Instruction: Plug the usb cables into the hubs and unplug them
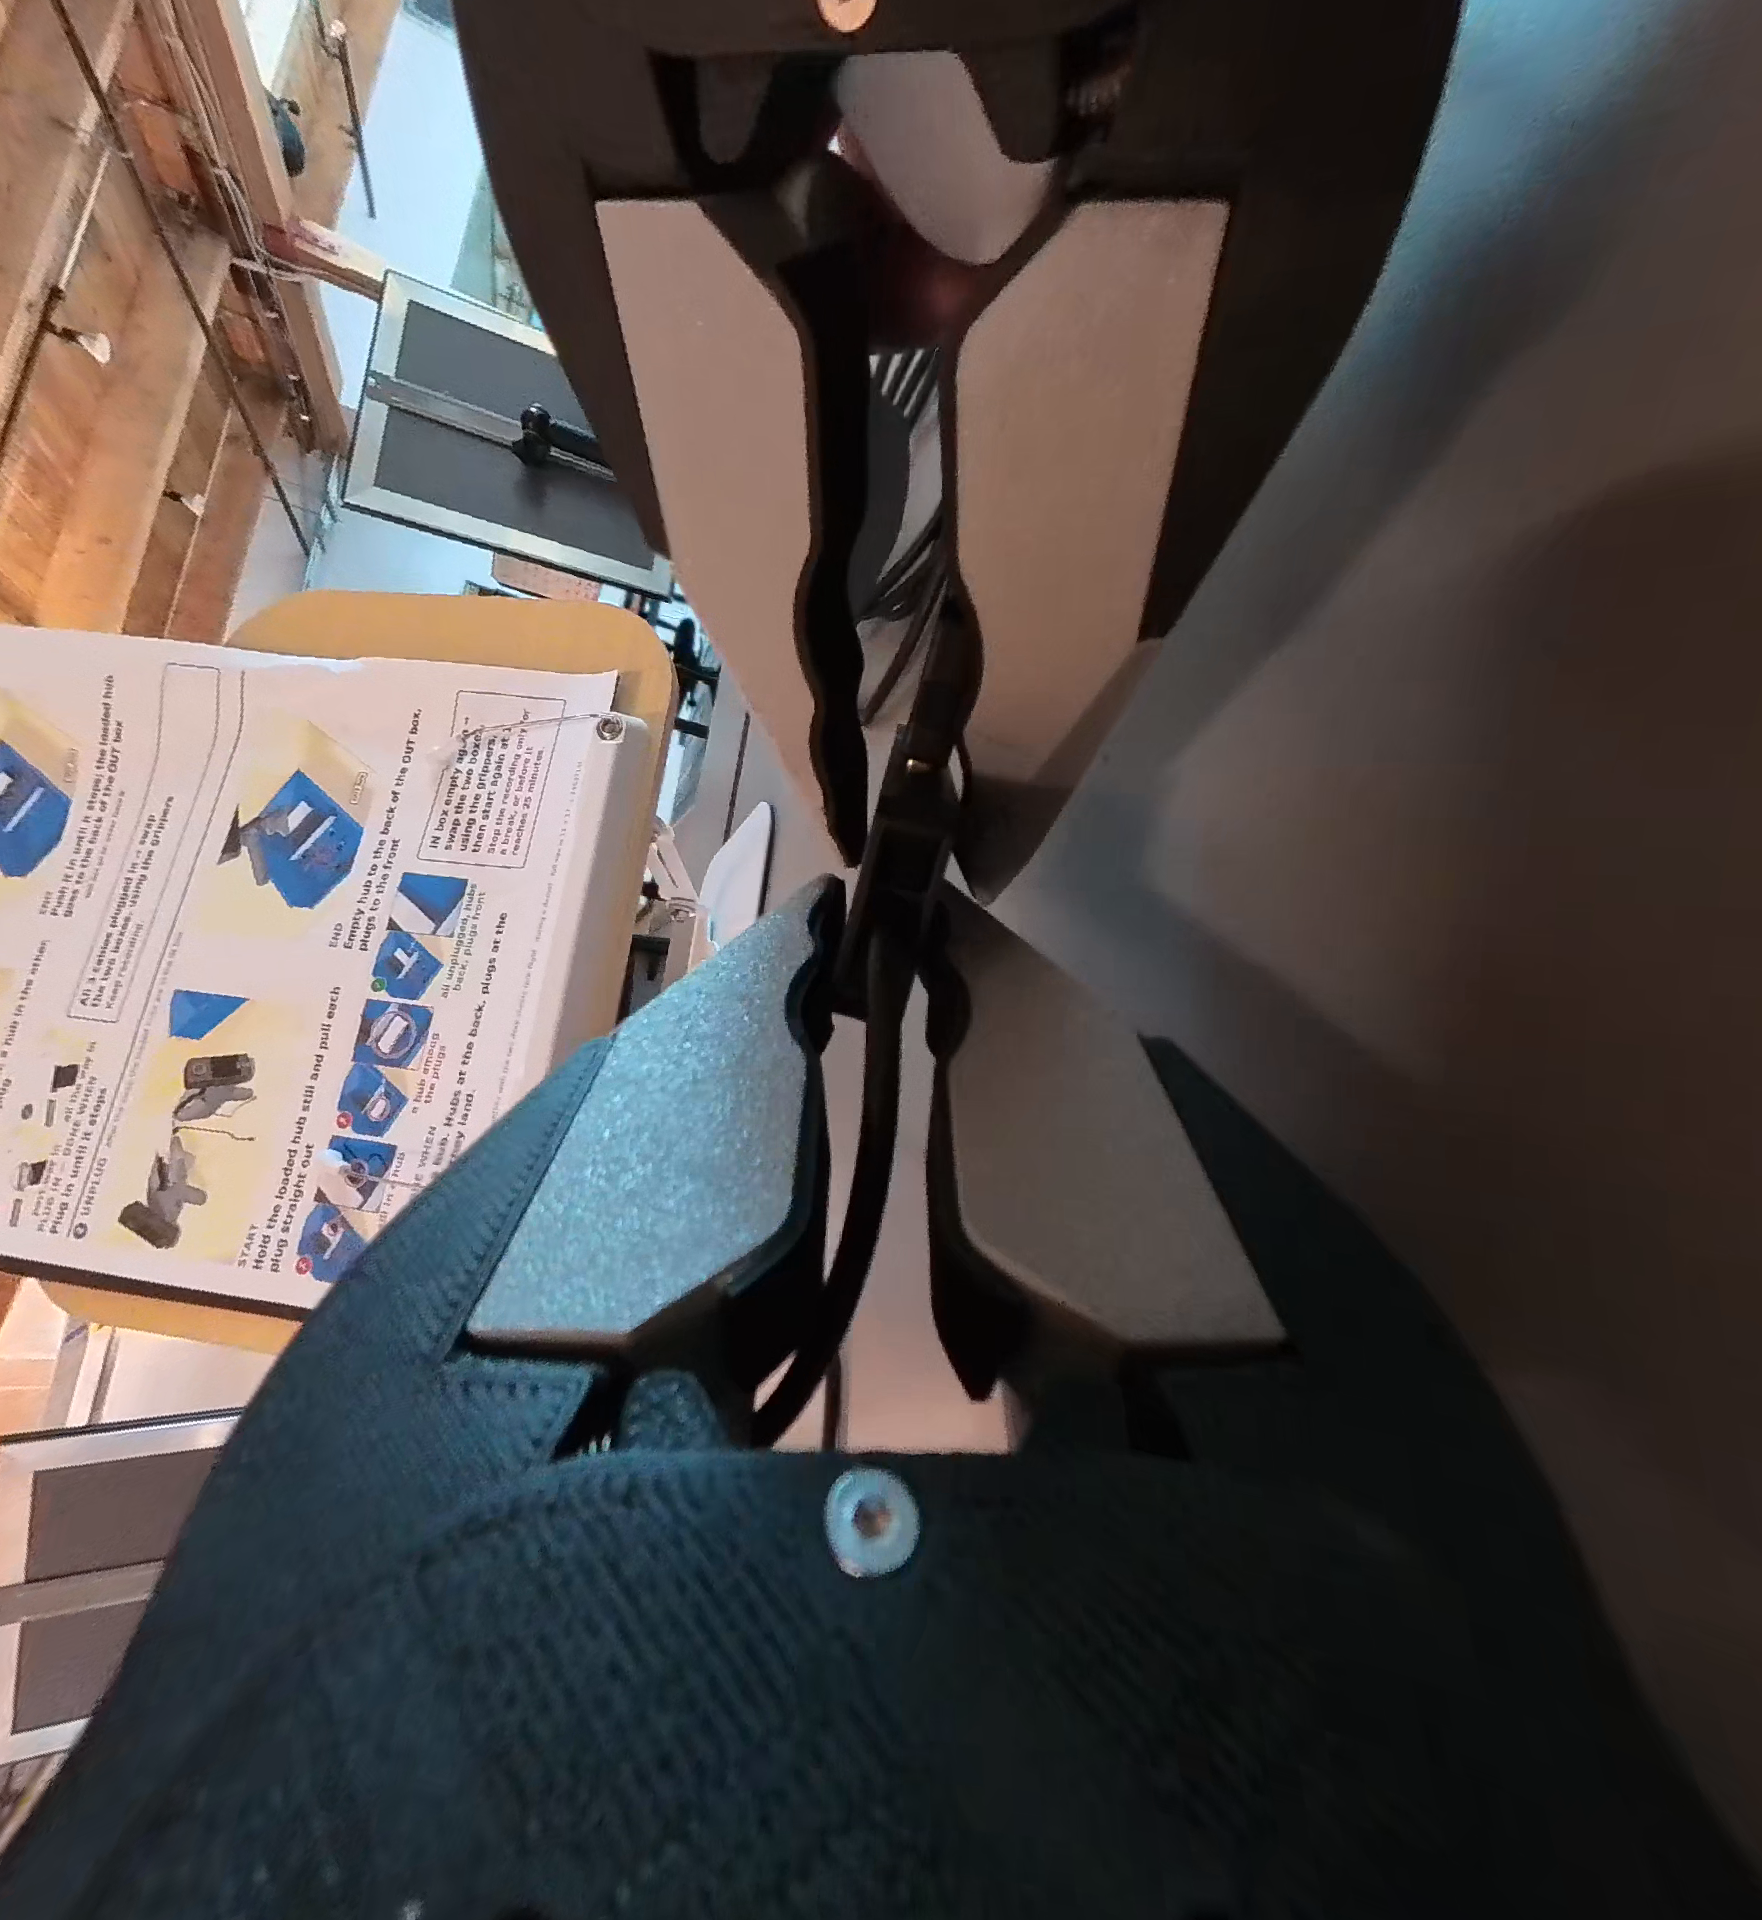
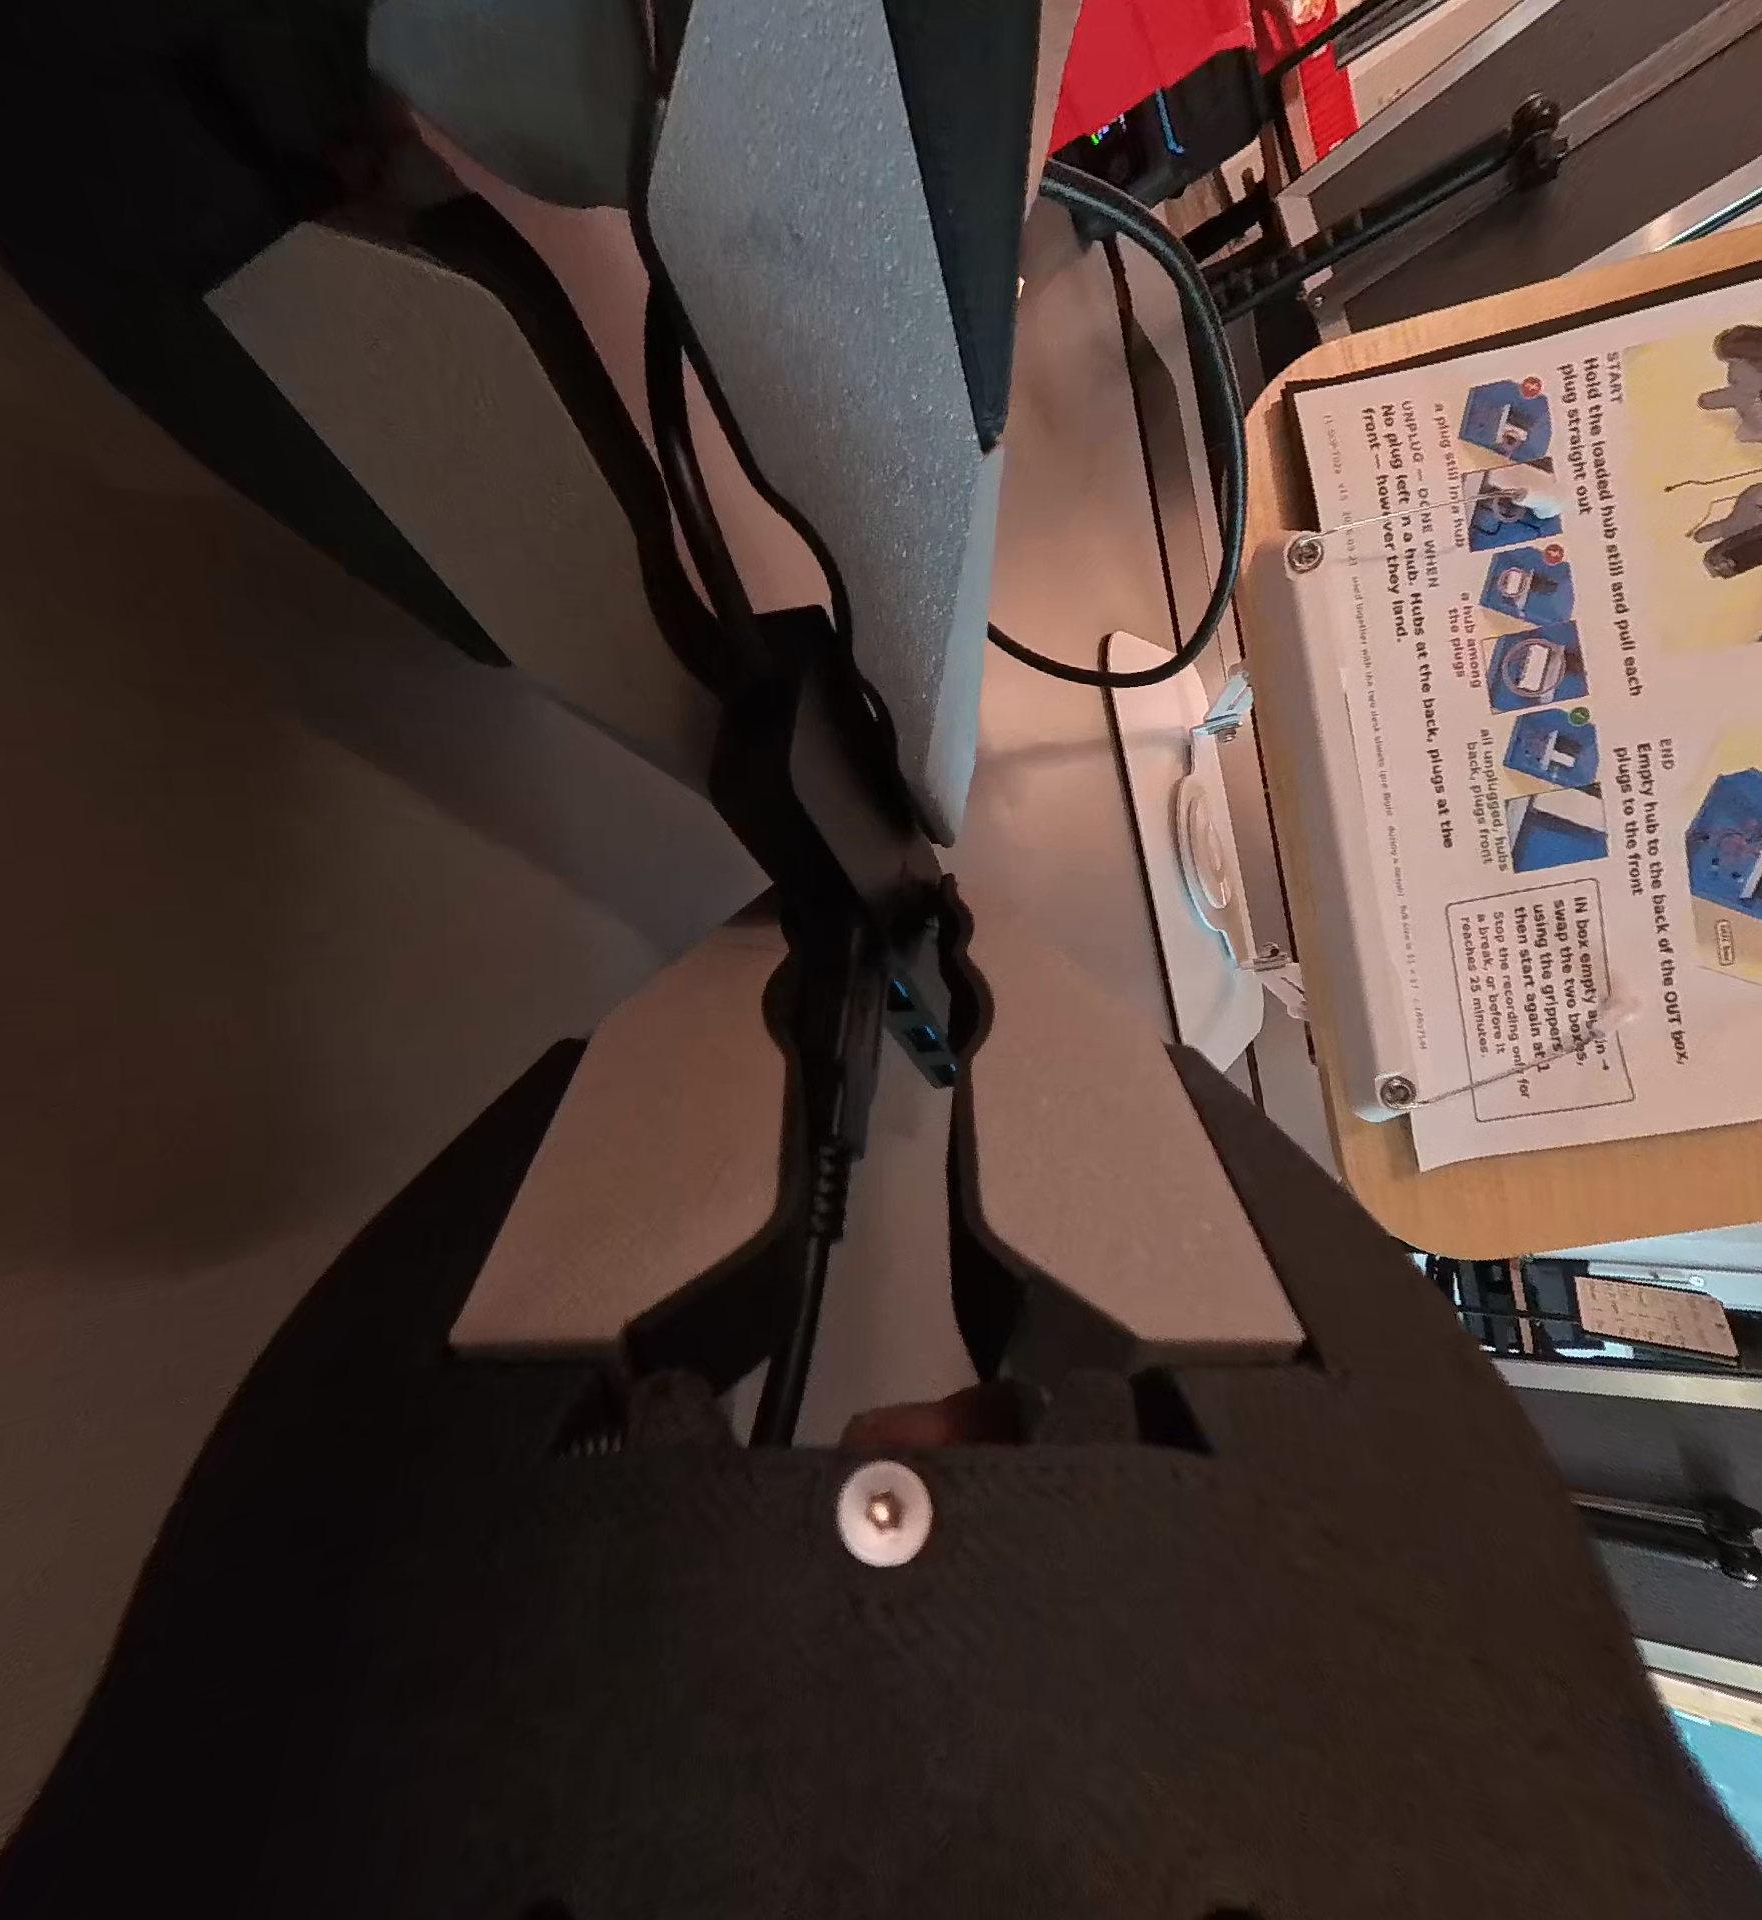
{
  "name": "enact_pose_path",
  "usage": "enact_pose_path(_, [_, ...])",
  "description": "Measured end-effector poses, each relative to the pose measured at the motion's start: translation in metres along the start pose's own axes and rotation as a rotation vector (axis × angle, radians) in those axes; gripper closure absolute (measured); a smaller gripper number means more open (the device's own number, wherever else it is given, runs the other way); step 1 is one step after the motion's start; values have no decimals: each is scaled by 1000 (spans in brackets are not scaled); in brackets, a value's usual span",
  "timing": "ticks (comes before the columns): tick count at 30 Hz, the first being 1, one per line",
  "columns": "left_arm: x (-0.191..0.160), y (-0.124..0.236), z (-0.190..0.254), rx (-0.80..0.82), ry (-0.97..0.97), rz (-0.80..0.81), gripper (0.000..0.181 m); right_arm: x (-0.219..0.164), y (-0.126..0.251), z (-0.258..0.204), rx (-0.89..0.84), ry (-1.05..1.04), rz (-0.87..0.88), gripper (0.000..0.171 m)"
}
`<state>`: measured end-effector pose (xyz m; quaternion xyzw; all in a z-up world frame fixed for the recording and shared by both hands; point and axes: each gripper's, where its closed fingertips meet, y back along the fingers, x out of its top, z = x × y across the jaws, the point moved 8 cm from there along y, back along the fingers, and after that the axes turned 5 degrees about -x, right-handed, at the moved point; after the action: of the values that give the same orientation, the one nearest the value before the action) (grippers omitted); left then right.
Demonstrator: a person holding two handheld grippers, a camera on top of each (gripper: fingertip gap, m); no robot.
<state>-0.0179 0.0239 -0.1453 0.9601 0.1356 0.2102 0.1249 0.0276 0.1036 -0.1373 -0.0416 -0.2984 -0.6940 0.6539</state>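
The left gripper (image 1: 882,935) is made of rough, ridged black plastic with grainy grey pads. A shiny metal screw (image 1: 872,1519) is set in it. The hub (image 2: 913,997) looks like smooth black plastic. Printed paper (image 2: 1542,727) is laid on pale wood (image 2: 1479,1216).

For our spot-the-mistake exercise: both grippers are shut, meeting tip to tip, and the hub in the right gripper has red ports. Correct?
No: the hub has blue ports, not red, as the right wrist view shows. The rest holds: the left gripper and the right gripper are both shut, meeting tip to tip.
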Motion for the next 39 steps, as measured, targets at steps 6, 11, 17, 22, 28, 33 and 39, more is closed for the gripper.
enact_pose_path(6, [0, 0, 0, 22, -29, -9, 169, 0, 0, 1, 2, -15, 4, 149])
enact_pose_path(11, [-1, -1, 0, 27, -42, -15, 169, 0, -1, 1, 4, -18, 0, 148])
enact_pose_path(17, [-1, -1, 0, 35, -47, -20, 169, -1, -1, 2, 6, -22, -8, 148])
enact_pose_path(22, [-1, -2, 1, 44, -68, -28, 169, -2, -2, 3, 8, -27, -16, 148])
enact_pose_path(28, [-2, -2, 1, 54, -84, -34, 170, -3, -3, 4, 12, -48, -27, 148])
enact_pose_path(33, [-2, -2, 1, 60, -91, -37, 170, -4, -3, 5, 10, -58, -36, 148])
enact_pose_path(39, [-2, -2, 2, 62, -94, -38, 170, -5, -4, 6, 13, -69, -41, 147])
